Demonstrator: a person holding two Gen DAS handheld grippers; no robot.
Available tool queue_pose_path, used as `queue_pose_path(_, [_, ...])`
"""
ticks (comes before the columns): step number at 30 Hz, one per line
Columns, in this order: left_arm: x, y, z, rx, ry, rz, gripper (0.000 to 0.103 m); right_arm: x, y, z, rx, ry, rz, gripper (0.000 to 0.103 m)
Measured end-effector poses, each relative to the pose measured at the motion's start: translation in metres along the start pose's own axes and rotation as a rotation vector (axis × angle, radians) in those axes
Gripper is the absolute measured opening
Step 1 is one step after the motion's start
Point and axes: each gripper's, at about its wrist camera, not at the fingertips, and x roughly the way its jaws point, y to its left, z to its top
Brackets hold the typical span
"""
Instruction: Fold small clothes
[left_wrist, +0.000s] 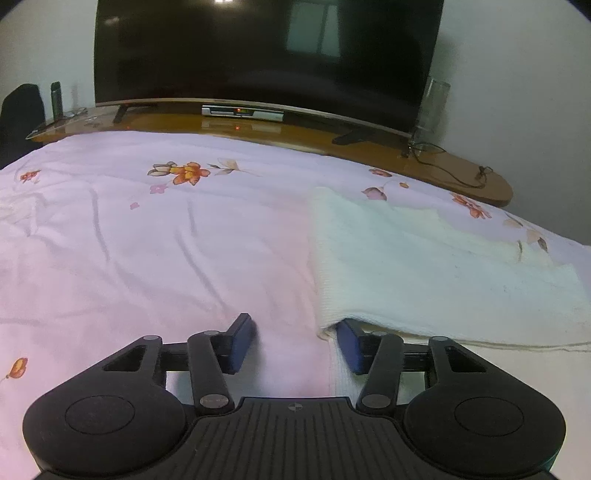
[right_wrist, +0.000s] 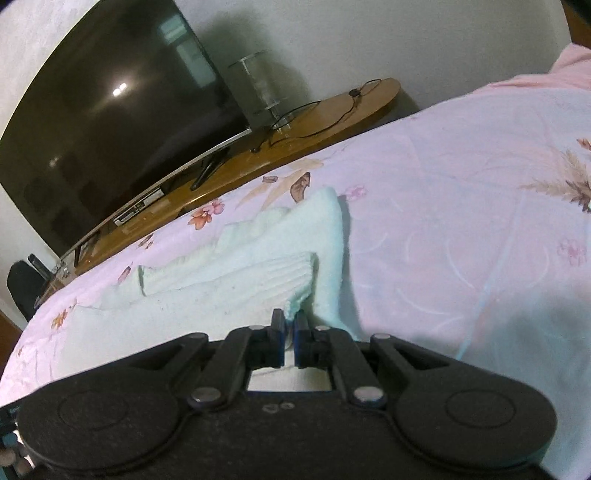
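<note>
A pale mint knitted garment lies spread on the pink flowered bedsheet, at the right of the left wrist view. My left gripper is open at the garment's near left corner. Its right finger is tucked under the garment's edge and its left finger rests on bare sheet. In the right wrist view the garment is drawn up into a ridged fold at its right edge. My right gripper is shut on that fold, with cloth pinched between the blue pads.
Beyond the bed runs a wooden TV stand with a large dark television, a silver set-top box, a clear glass vase and a black cable. A dark chair stands at far left.
</note>
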Motion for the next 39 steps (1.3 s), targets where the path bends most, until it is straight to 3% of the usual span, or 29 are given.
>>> queue_pose_path(7, [0.0,0.004,0.001,0.0,0.008,-0.024,0.051,0.004,-0.005,-0.01,-0.017,0.021,-0.027,0.005])
queue_pose_path(14, [0.001,0.004,0.0,0.007,0.008,-0.025,0.051,-0.008,-0.011,-0.013,0.037,-0.012,-0.01,0.005])
queue_pose_path(18, [-0.007,0.007,0.002,0.011,0.045,-0.046,0.051,-0.006,-0.015,-0.019,0.048,-0.01,-0.01,0.005])
queue_pose_path(21, [-0.033,0.02,0.004,-0.027,-0.028,-0.07,0.051,-0.007,-0.014,-0.016,0.035,0.002,-0.02,0.004])
queue_pose_path(22, [-0.039,0.021,0.008,-0.031,-0.055,-0.081,0.051,-0.014,-0.012,-0.014,0.025,-0.022,-0.033,0.005])
queue_pose_path(23, [-0.041,0.02,0.013,-0.037,-0.072,-0.101,0.051,-0.023,-0.01,-0.012,0.01,-0.059,-0.044,0.013])
queue_pose_path(25, [-0.037,0.011,0.022,-0.041,-0.105,-0.178,0.051,-0.033,-0.004,-0.01,-0.016,-0.112,-0.056,0.013])
queue_pose_path(28, [-0.019,-0.012,0.024,-0.024,-0.081,-0.284,0.051,-0.028,0.012,-0.008,-0.083,-0.102,-0.037,0.009])
queue_pose_path(29, [-0.007,-0.019,0.019,-0.021,-0.041,-0.298,0.051,-0.022,0.017,-0.009,-0.109,-0.08,-0.029,0.008])
queue_pose_path(30, [0.007,-0.023,0.013,-0.016,0.025,-0.287,0.051,-0.016,0.021,-0.012,-0.133,-0.06,-0.028,0.008])
queue_pose_path(32, [0.011,-0.024,0.003,0.007,0.001,-0.288,0.047,0.002,0.023,-0.018,-0.174,0.007,-0.088,0.003])
queue_pose_path(35, [0.001,-0.024,0.011,0.02,-0.003,-0.285,0.047,0.002,0.016,-0.014,-0.139,0.008,-0.067,0.003])
queue_pose_path(37, [0.002,-0.021,0.022,0.032,-0.041,-0.277,0.047,-0.005,0.017,-0.01,-0.157,-0.04,-0.059,0.01])
queue_pose_path(39, [0.013,-0.021,0.036,0.042,-0.056,-0.273,0.047,-0.005,0.017,-0.003,-0.156,-0.067,-0.059,0.011])
